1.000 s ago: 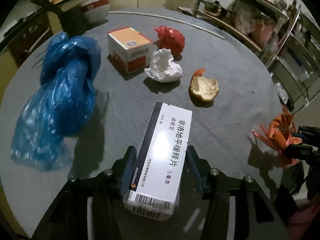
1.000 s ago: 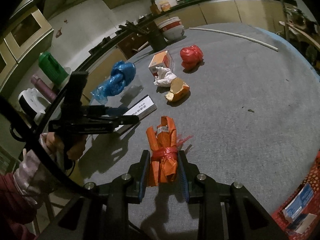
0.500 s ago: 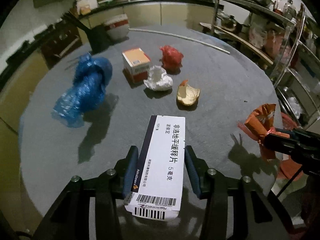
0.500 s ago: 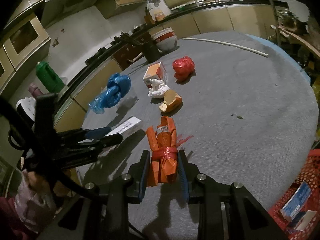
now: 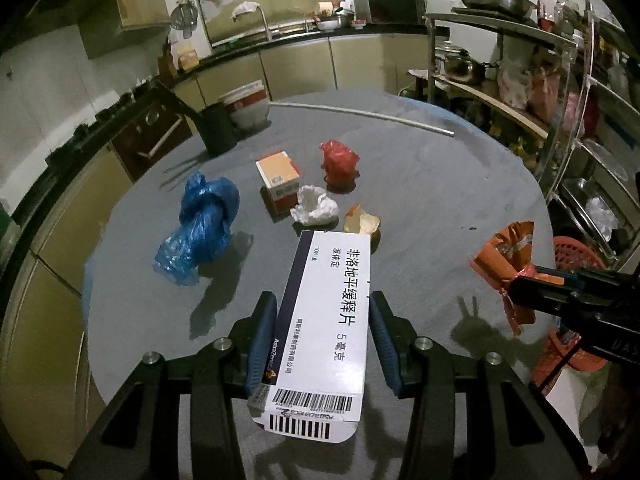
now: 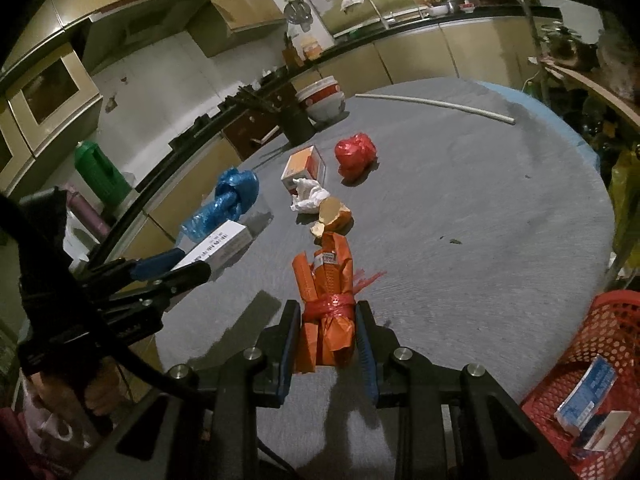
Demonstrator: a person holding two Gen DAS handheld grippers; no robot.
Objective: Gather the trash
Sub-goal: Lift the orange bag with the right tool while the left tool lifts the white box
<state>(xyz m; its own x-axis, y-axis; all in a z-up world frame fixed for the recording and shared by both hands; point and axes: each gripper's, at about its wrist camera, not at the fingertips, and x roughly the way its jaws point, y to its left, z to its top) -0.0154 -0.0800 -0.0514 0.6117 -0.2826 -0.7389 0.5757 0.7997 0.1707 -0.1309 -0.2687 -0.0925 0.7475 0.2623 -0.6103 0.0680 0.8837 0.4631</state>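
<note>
My left gripper (image 5: pixel 322 320) is shut on a long white medicine box (image 5: pixel 328 312) and holds it above the round grey table (image 5: pixel 440 200). My right gripper (image 6: pixel 328 334) is shut on an orange wrapper bundle (image 6: pixel 328 292) tied with red plastic, also held off the table; the bundle (image 5: pixel 506 268) shows at the right of the left wrist view. On the table lie a blue plastic bag (image 5: pixel 200 220), a small orange-and-white box (image 5: pixel 280 176), a red crumpled bag (image 5: pixel 339 160), a white crumpled tissue (image 5: pixel 314 210) and a piece of orange peel (image 5: pixel 362 224).
A red perforated basket (image 6: pixel 600 360) with small boxes in it stands low at the right, beside the table. A white-and-red bowl (image 5: pixel 246 106), a dark pot (image 5: pixel 218 128) and a thin white rod (image 5: pixel 360 114) sit at the table's far side. Metal shelves (image 5: pixel 560 120) stand to the right.
The left gripper has risen and drawn back with the medicine box, so more of the table and kitchen shows. The right gripper, with the orange bundle, has lifted slightly.
</note>
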